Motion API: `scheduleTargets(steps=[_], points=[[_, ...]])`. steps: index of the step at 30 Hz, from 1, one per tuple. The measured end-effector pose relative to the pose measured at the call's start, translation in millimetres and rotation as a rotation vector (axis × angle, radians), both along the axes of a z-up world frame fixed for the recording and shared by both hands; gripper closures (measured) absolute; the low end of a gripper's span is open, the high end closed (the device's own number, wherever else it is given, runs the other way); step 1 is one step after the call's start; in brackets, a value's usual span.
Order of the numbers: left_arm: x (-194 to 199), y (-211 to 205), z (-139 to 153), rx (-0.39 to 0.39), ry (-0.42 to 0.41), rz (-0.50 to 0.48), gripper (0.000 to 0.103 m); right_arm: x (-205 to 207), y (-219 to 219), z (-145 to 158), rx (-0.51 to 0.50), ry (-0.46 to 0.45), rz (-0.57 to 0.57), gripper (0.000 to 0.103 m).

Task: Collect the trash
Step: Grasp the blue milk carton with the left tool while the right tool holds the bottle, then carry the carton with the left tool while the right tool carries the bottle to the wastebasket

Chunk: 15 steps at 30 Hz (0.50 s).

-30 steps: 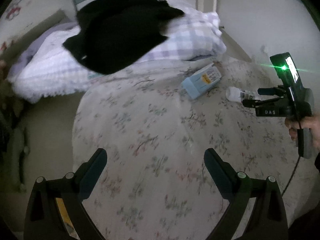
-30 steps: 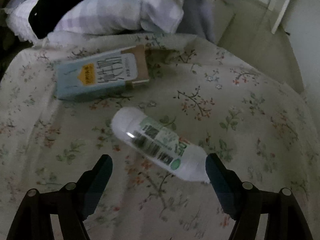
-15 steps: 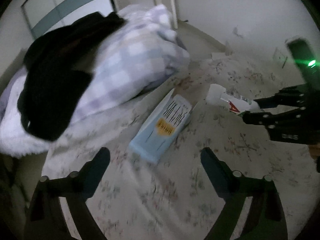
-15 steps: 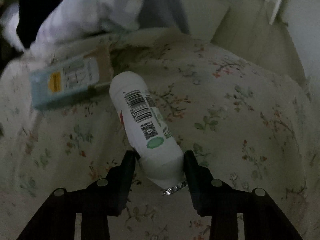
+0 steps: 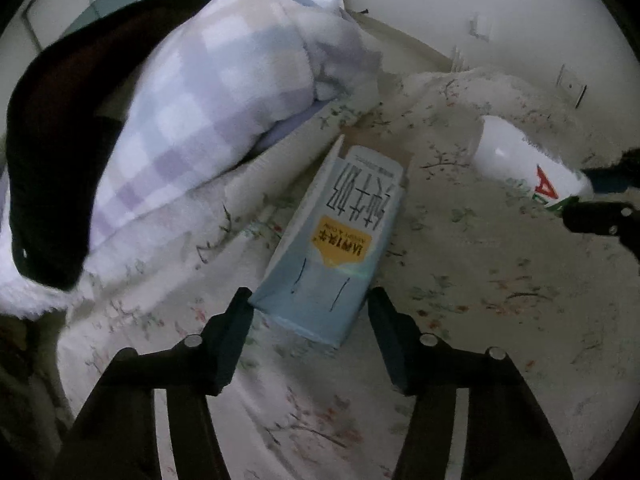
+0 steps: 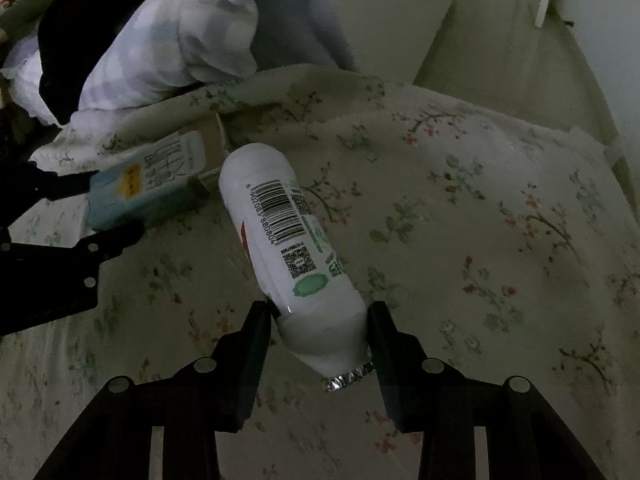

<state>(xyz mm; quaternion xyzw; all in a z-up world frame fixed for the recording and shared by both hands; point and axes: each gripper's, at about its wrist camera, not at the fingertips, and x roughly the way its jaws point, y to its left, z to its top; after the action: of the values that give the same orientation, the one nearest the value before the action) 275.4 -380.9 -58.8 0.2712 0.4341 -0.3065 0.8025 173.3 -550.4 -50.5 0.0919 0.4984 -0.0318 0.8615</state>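
Floral bedspread (image 6: 460, 208) covers the bed; its far edge drops to pale floor beside a white wall, and open cloth lies to the right of the items. At the head, a checked pillow (image 5: 208, 92) carries a black garment (image 5: 60, 152).

Left tool (image 5: 310, 308): fingers spread, 1 on each side of the near end of the blue carton (image 5: 336, 240), which lies flat on the bedspread with its torn-open end toward the pillow. Whether the fingers touch the carton cannot be told. The tool points forward and slightly downward.

Right tool (image 6: 320, 320): clenched on the neck end of the white bottle (image 6: 280, 232), foil rim (image 6: 348, 378) nearest the camera. The bottle's base points toward the carton, just beside it.
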Motion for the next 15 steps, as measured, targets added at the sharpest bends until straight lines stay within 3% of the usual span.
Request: scheduleTargets(steps=[6,15], points=[[-27.6,21.0,15.5,-0.032,0.049,0.055,0.044,-13.8,0.6,12.5,0.035,0.009,-0.045,0.059],[-89.7,94.0,52.4,-0.126,0.065,0.17,0.044,-47.1,40.5,57.8,0.025,-0.035,-0.041,0.059]])
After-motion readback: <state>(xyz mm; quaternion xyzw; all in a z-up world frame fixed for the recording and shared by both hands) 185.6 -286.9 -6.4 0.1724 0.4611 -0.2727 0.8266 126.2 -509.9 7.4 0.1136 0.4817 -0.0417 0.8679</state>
